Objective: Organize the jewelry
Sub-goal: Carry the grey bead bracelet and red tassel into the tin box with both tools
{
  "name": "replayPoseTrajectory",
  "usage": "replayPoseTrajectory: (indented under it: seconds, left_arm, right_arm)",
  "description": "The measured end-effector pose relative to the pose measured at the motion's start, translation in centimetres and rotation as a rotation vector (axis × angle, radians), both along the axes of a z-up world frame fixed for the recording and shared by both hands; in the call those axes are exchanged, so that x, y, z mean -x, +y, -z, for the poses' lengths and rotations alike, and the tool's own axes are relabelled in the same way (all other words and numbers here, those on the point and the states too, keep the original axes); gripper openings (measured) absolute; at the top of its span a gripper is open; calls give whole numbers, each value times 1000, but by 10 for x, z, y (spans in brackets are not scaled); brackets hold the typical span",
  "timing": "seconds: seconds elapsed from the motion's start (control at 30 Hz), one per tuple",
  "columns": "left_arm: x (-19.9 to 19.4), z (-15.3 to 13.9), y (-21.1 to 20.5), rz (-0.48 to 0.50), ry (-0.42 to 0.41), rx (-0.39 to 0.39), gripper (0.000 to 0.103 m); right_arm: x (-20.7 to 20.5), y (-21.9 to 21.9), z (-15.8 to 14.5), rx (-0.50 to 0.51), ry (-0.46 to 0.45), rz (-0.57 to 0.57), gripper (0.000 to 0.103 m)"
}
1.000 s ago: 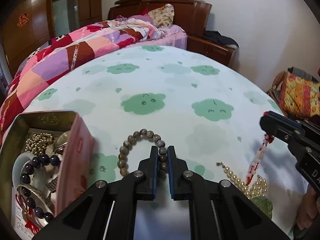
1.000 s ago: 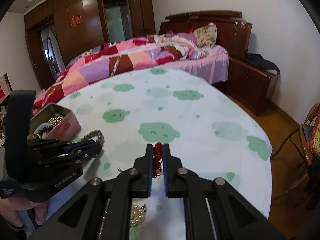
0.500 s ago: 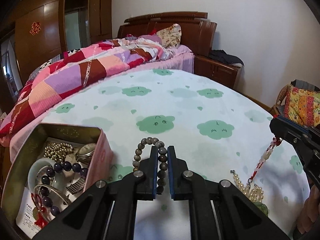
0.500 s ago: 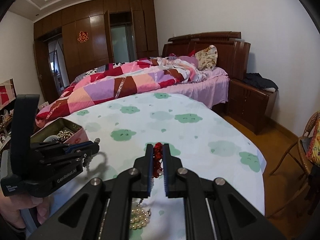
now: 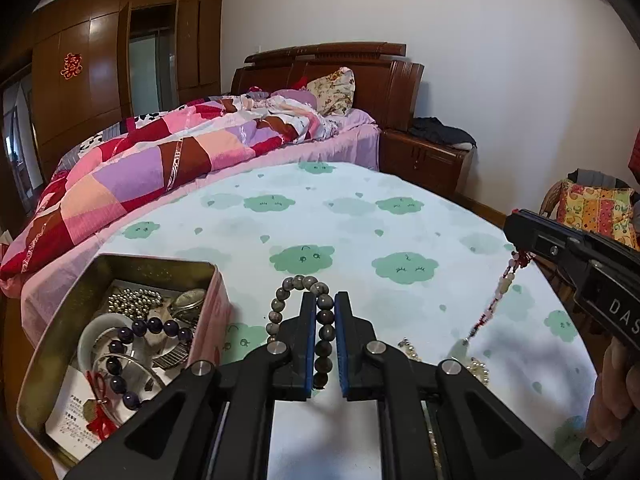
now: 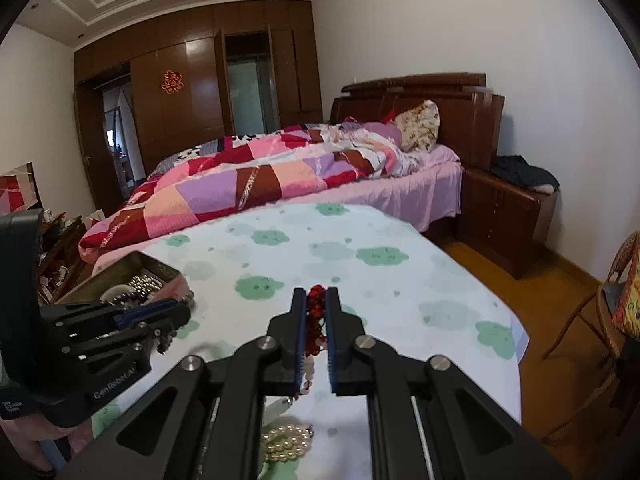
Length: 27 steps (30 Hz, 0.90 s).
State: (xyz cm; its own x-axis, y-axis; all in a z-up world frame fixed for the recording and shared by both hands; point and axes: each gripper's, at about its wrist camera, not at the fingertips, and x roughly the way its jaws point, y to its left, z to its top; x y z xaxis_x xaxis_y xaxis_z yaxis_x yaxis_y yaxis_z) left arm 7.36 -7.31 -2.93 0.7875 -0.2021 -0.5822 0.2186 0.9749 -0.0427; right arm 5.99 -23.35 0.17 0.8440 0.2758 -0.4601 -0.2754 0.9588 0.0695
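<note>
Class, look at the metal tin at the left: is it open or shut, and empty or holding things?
Open and holding things: the tin has no lid on, and bead bracelets lie inside.

Both grippers have risen, lifting the grey bead bracelet [image 5: 320,312] and red-tasselled necklace [image 5: 496,300] higher

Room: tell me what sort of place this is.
A home bedroom, most likely: a bed with a patchwork quilt and wooden headboard, plus a wall of dark wardrobes. The jewelry work happens on a cloud-print cloth.
</note>
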Motion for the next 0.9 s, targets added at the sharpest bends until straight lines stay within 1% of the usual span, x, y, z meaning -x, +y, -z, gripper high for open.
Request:
replayPoseTrajectory:
  seconds: [0.2,0.53,0.9]
  left_arm:
    - [8,-16,7,-9,-25,25,8]
    - [18,-32,23,-36,-41,39,8]
    - [25,-38,40,-70,-44,57,8]
  right_arm:
    - [5,7,-13,14,-24,-20,11]
    - [7,18,-27,29,-55,-41,11]
    - [9,36,-43,11,-67,-107,11]
